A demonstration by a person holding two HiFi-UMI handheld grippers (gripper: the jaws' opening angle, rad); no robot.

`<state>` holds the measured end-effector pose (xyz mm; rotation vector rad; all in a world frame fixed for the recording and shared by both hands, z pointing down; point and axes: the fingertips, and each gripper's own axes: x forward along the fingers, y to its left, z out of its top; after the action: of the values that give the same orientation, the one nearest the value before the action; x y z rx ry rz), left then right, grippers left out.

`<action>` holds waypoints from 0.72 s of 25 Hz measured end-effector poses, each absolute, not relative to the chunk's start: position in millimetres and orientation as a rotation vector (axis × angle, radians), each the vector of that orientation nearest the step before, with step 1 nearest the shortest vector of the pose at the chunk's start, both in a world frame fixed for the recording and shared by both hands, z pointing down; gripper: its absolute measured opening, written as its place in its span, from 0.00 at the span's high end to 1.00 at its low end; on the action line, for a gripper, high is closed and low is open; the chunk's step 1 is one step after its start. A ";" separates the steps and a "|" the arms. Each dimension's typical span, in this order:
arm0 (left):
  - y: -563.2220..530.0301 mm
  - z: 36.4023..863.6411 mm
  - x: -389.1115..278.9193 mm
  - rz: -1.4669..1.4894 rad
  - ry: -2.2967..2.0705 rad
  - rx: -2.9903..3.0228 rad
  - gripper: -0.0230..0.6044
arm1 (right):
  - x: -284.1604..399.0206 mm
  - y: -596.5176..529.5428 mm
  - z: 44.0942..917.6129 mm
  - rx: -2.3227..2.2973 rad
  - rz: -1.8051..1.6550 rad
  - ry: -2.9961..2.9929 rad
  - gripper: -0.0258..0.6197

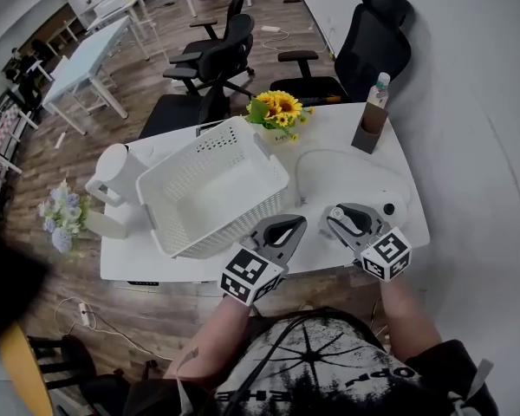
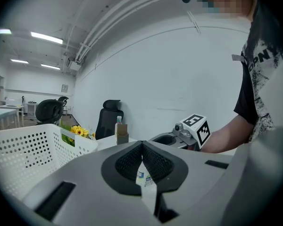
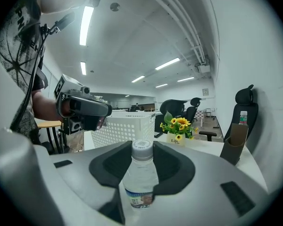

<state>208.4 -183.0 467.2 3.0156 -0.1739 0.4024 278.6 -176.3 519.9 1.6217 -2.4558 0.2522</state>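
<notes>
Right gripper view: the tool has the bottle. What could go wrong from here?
The right tool clasps a smooth round bottle, which might slip or tilt. The left tool sits close beside it, so the two could knock together. The white basket stands near; the bottle could catch on its rim.

"Life" was read on the white flower pot (image 3: 175, 140) standing on the surface (image 3: 207, 148), in the right gripper view. Letters "OPN" were made out upside down on the person's shirt (image 1: 380, 376) in the head view; the rest was cut off. A blue-printed label was noted on the bottle (image 3: 140, 182) between the right tongs (image 3: 142, 145), its print too small to be read. A label strip (image 2: 145, 178) between the left tongs (image 2: 142, 143) was likewise illegible. The marker cubes (image 1: 386, 255) carried black-and-white square patterns only.
</notes>
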 end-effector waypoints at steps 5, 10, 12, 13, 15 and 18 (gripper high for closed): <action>-186.2 463.7 201.8 0.388 -0.160 3.032 0.95 | 276.4 -178.5 520.7 1.648 0.258 -2.395 0.73; -186.6 460.8 195.3 0.369 -0.133 3.033 0.95 | 276.4 -179.3 523.3 1.662 0.289 -2.307 0.73; -187.7 460.0 192.4 0.363 -0.123 3.033 0.95 | 275.3 -180.0 525.1 1.662 0.297 -2.262 0.73; -188.1 459.7 191.2 0.362 -0.117 3.035 0.95 | 274.7 -179.8 525.1 1.664 0.302 -2.243 0.73; -188.9 458.9 188.8 0.359 -0.106 3.038 0.95 | 272.9 -179.0 521.9 1.673 0.313 -2.221 0.70; -191.5 456.4 183.5 0.348 -0.096 3.039 0.95 | 267.1 -178.0 510.8 1.694 0.302 -2.207 0.65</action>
<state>183.5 -191.5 456.4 3.0387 -0.0957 0.3480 267.1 -178.0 510.8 1.6941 -2.2070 0.3021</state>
